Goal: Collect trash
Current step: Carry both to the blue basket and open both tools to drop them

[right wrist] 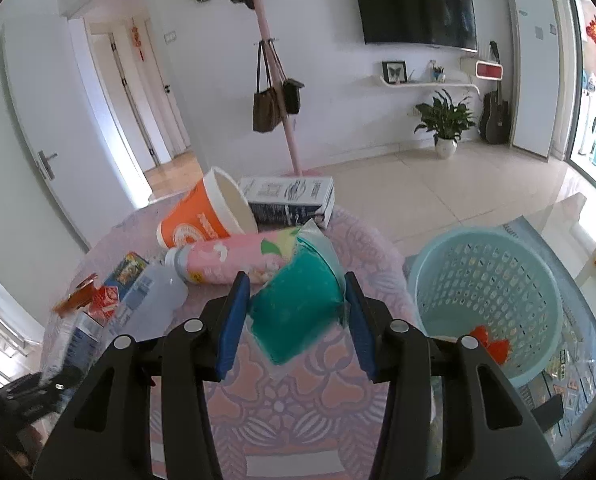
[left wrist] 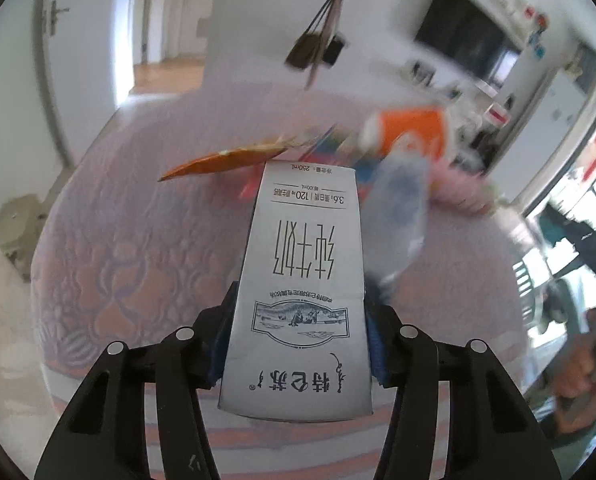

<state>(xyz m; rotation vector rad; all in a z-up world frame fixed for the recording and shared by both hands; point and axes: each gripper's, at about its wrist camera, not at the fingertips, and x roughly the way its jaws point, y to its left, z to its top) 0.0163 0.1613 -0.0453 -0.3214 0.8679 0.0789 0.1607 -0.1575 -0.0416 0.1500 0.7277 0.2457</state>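
Note:
My left gripper (left wrist: 298,320) is shut on a white milk carton (left wrist: 302,280) with black print, held above the pink patterned tablecloth (left wrist: 138,248). My right gripper (right wrist: 296,300) is shut on a crumpled teal plastic bag (right wrist: 298,308) over the table. On the table beyond it lie an orange paper cup (right wrist: 202,216) on its side, a pink bottle (right wrist: 234,260), a second milk carton (right wrist: 290,200), a clear plastic bottle (right wrist: 150,296) and small wrappers (right wrist: 126,268). A light blue trash basket (right wrist: 494,292) stands on the floor to the right, with a red scrap inside.
An orange wrapper (left wrist: 226,160) and a blurred clear bottle (left wrist: 398,216) lie ahead of the left gripper. A pink coat stand (right wrist: 274,80) with bags, a potted plant (right wrist: 446,124), a guitar (right wrist: 496,116) and a wall TV (right wrist: 416,8) are across the tiled floor.

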